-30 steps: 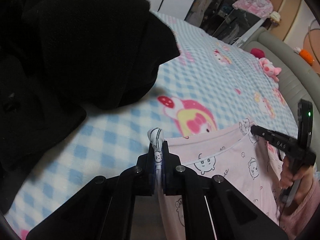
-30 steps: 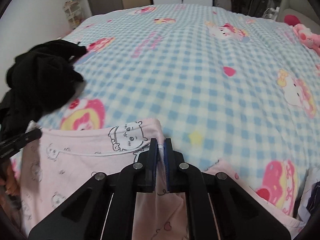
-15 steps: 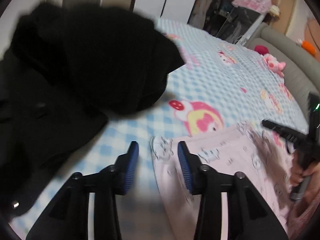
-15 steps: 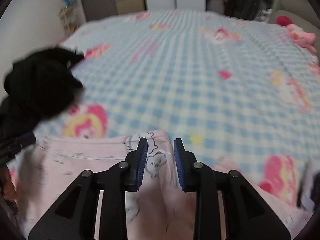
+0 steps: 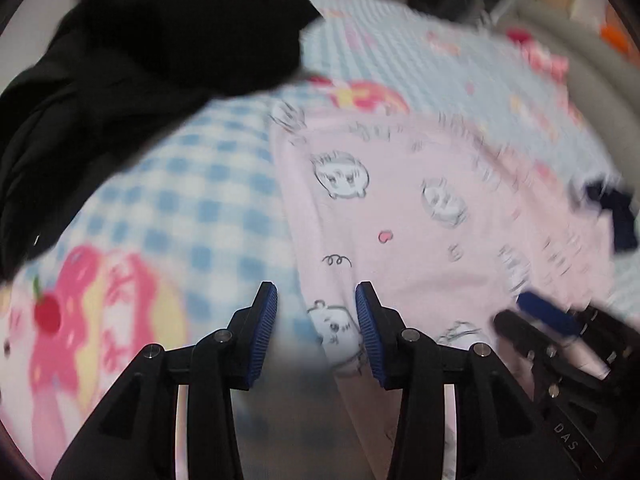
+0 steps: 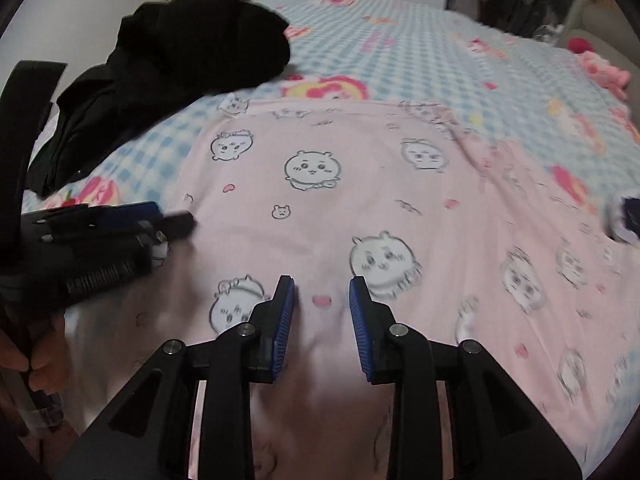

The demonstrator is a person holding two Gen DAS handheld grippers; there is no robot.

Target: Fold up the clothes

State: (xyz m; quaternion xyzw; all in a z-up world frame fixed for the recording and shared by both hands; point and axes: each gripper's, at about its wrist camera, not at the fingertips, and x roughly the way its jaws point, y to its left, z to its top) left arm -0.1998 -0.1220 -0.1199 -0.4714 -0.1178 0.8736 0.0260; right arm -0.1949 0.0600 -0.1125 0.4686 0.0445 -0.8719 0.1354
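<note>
Both my left gripper (image 5: 316,316) and right gripper (image 6: 322,308) gaped empty over the spread pink garment (image 6: 360,200); regrasping its edge seemed next.

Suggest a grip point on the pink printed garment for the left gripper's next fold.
Probably the left side hem of the pink garment. The left gripper is open with that edge between its fingers, and the cloth lies flat on the checked blanket, so come in low from the blanket side and pinch the edge, not the flat middle.
</note>
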